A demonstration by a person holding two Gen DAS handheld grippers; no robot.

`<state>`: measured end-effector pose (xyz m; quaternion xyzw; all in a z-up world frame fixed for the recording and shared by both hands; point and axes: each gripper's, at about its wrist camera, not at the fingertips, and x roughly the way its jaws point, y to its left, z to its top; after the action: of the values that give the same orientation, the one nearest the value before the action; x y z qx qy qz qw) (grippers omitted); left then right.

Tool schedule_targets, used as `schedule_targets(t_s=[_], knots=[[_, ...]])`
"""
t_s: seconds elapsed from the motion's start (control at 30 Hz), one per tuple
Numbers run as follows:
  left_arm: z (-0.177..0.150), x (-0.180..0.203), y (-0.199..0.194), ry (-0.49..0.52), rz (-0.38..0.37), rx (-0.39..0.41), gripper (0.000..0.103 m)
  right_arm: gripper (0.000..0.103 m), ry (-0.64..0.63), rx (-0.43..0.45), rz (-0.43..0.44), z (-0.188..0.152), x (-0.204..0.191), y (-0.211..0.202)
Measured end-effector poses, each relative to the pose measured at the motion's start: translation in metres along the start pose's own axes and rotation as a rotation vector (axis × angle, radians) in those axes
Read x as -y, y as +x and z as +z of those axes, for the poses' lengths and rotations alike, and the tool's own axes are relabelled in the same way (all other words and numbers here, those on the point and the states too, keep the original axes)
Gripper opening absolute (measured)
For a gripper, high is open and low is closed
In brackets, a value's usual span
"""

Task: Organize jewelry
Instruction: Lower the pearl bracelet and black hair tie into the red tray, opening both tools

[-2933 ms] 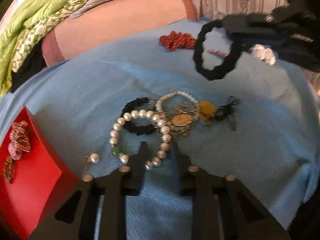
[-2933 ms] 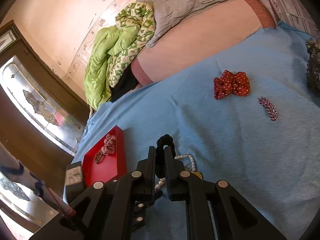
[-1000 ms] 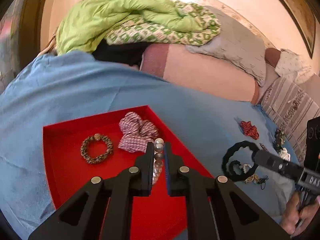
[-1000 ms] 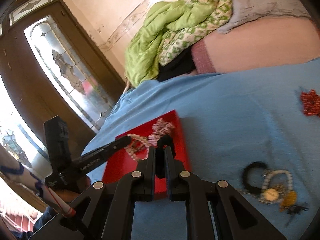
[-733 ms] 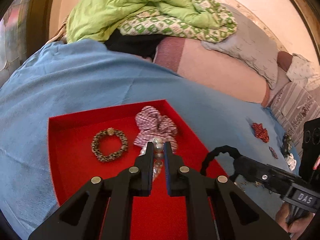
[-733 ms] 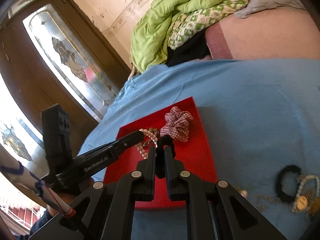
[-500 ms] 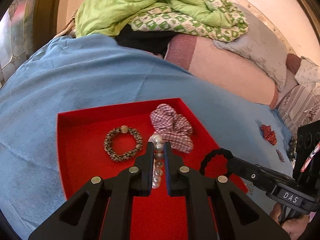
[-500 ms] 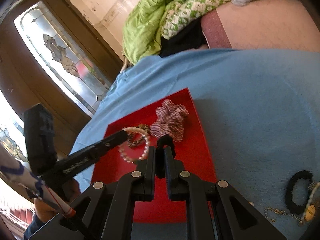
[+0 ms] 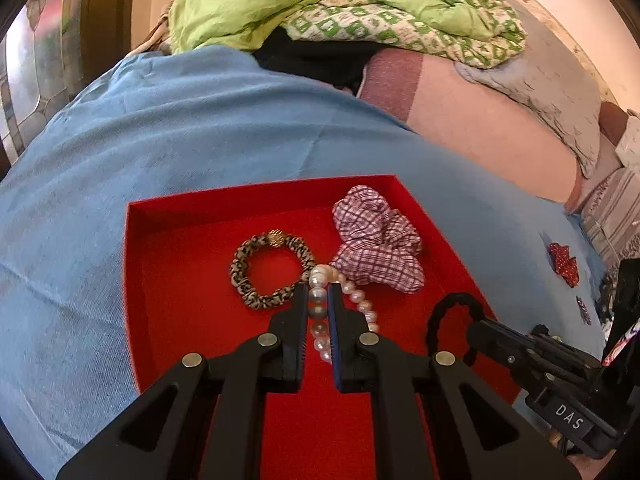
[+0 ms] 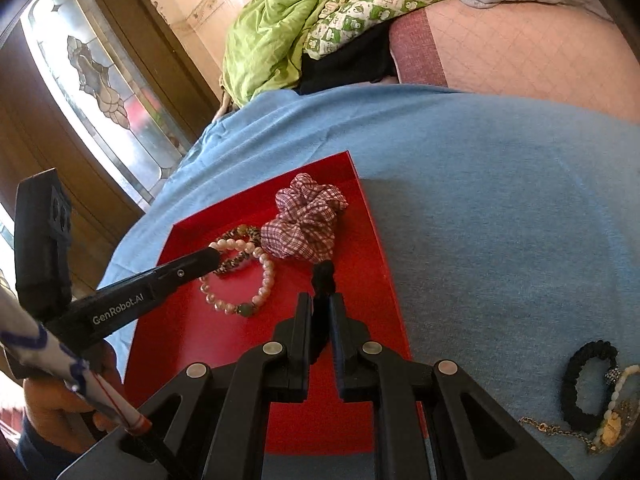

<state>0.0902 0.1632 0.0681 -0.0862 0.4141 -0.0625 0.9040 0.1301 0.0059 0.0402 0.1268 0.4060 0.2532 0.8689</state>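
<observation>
1. Red tray (image 9: 168,240) on the blue bedspread (image 9: 160,128) is the landmark; both grippers hang over it, so the step in hand looks like the drop-off of 2 carried pieces.
2. Left gripper (image 9: 318,300) is clamped nearly shut on the pearl bracelet (image 10: 260,276), whose loop hangs just above or onto the tray floor near its middle, beside the leopard hair tie (image 9: 248,268).
3. Right gripper (image 10: 322,308) is nearly closed on the black hair tie (image 10: 324,276), held over the tray's near-right part, just in front of the plaid scrunchie (image 10: 304,224). Its jaws are not yet letting go.
4. Next move, as I judge it: lower each piece until it rests on the tray floor, spread the jaws, then lift straight away so beads or elastic do not snag on the pads.
5. Count inside the tray: 1 plaid scrunchie, 1 leopard hair tie, both lying free, plus the 2 held pieces above them.
6. Count outside the tray, to its right on the bedspread: 1 black bead bracelet (image 10: 588,384), 1 white bead string (image 10: 618,392) and 1 gold chain (image 10: 556,430) in a tangled cluster; further pieces there are too jumbled to count.
7. Farther right of the tray lie 1 red spotted bow (image 9: 564,264) and 1 small clip (image 9: 583,310).
</observation>
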Motion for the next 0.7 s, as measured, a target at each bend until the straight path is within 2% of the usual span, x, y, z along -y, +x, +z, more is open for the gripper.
schedule_targets(t_s=[0.2,0.4,0.47,0.5,0.53,0.57,0.7], knots=[[0.000,0.001,-0.001,0.002,0.012,0.005,0.009,0.011,0.001,-0.016,-0.038,0.000,0.004,0.005],[0.000,0.003,-0.006,0.004,0.011,0.028,0.009,0.012,-0.007,-0.037,-0.029,-0.004,0.003,0.009],[0.000,0.004,-0.007,0.005,0.011,0.034,0.013,0.017,-0.011,-0.034,-0.024,-0.004,0.001,0.008],[0.000,0.004,-0.008,0.006,0.012,0.038,0.020,0.022,-0.012,-0.030,-0.024,-0.003,0.001,0.006],[0.001,0.004,-0.009,0.006,0.015,0.043,0.023,0.032,-0.011,-0.025,-0.024,-0.003,0.000,0.005],[0.001,0.005,-0.010,0.007,0.018,0.050,0.023,0.038,-0.010,-0.019,-0.024,-0.003,0.000,0.004],[0.002,0.006,-0.014,0.007,0.004,0.063,0.023,0.038,-0.011,-0.004,-0.015,-0.001,-0.001,-0.002]])
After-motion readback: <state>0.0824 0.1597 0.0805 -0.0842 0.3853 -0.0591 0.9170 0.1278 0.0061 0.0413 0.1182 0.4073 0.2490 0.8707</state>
